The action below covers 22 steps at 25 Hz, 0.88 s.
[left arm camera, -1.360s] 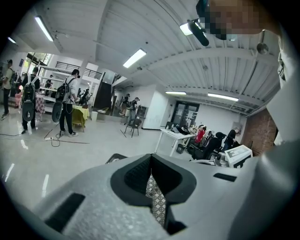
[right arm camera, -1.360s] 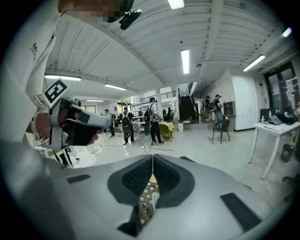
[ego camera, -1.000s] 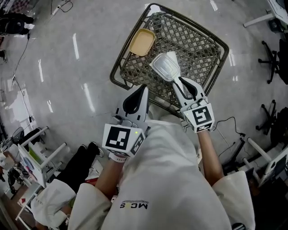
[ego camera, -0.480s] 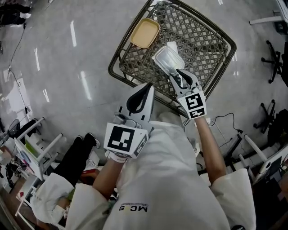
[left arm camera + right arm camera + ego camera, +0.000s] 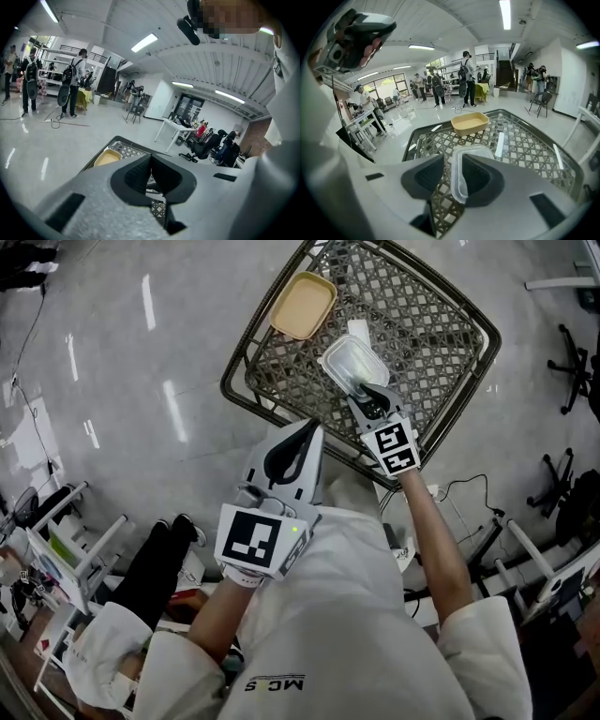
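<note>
Right tongs (image 5: 452, 161): narrowly apart, astride the near rim of clear tub (image 5: 474, 150), not yet clamped; tub lies mid-bench (image 5: 422, 324), toward the near edge; yellow tray (image 5: 302, 306) at the far edge. Left tongs (image 5: 151, 157): closed, empty, off the bench. Step, as judged: taking the rim; a grasp calls for squeezing the thin wall squarely.

Clear container (image 5: 351, 358) near end hidden under right tool (image 5: 366, 397); mesh table (image 5: 442, 317) top corner cut off by frame edge.
</note>
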Tool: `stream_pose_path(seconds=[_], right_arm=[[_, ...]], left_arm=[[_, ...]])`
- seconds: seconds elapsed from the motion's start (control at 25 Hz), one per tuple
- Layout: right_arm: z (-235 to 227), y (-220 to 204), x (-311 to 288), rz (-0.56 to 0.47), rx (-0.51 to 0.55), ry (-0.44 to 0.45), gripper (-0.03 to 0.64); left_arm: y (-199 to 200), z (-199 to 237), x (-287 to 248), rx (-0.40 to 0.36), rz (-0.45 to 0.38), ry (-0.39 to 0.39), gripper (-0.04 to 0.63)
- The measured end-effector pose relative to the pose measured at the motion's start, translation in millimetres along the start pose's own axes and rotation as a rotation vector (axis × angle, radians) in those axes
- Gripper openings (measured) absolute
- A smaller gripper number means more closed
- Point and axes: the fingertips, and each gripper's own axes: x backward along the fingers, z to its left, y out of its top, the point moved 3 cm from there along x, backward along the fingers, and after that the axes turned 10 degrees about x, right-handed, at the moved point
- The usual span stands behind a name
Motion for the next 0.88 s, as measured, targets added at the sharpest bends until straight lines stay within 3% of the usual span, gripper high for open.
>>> stream_pose_path(seconds=[0.64,0.88], right_arm=[[8,-62,-60,0.182,0.020,0.042,0.147],[7,-73,-64,0.237,0.028,0.015,0.172]], left_arm=[[-13,22,0,0.014,0.036,0.018,0.025],[-17,25,3,0.013,0.050,0.022,0.025]])
